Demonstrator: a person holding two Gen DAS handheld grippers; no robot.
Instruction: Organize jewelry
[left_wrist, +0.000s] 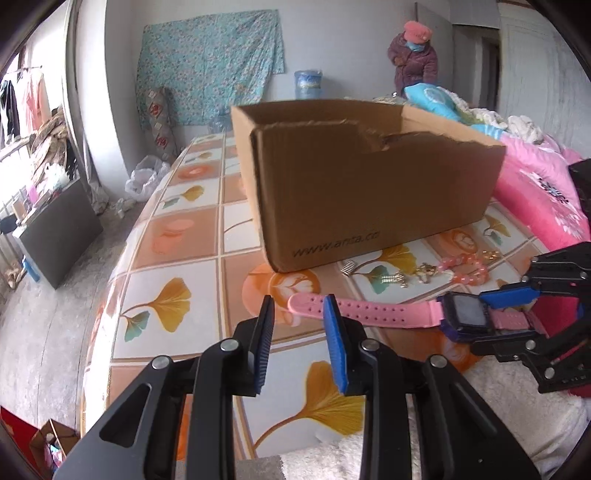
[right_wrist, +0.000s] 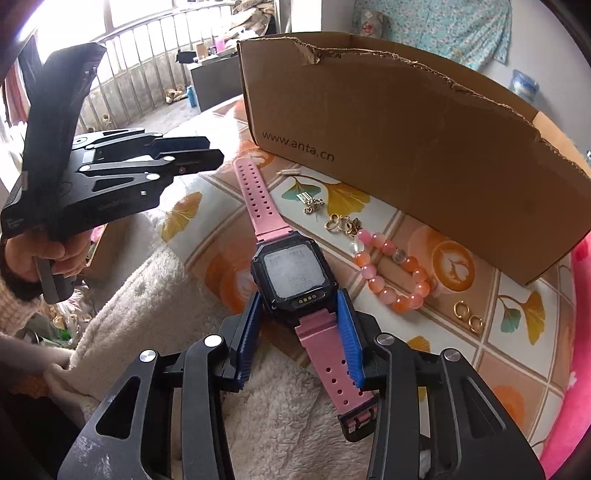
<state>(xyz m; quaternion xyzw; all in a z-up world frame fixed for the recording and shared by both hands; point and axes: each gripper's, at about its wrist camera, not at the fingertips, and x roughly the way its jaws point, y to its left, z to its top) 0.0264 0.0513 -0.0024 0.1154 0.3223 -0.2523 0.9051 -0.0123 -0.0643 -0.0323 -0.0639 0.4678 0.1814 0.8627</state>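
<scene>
A pink watch (right_wrist: 293, 271) with a dark square case lies on the patterned table, its long strap pointing toward the cardboard box (right_wrist: 406, 122). My right gripper (right_wrist: 299, 310) is shut on the lower corners of the case, the short strap running back between its blue pads. In the left wrist view the watch (left_wrist: 463, 314) sits at the right inside the right gripper (left_wrist: 480, 319). My left gripper (left_wrist: 300, 306) stands open and empty, just short of the strap's tip. A pink bead bracelet (right_wrist: 388, 280), gold charms (right_wrist: 341, 223) and two gold rings (right_wrist: 467, 314) lie beside the box.
The open-topped box (left_wrist: 369, 192) takes up the table's middle. The table edge (left_wrist: 110, 280) drops to the floor on the left. A pink quilt (left_wrist: 535, 192) lies right of the box and a white fleece cloth (right_wrist: 288, 424) covers the near edge. A person (left_wrist: 413, 55) stands at the back.
</scene>
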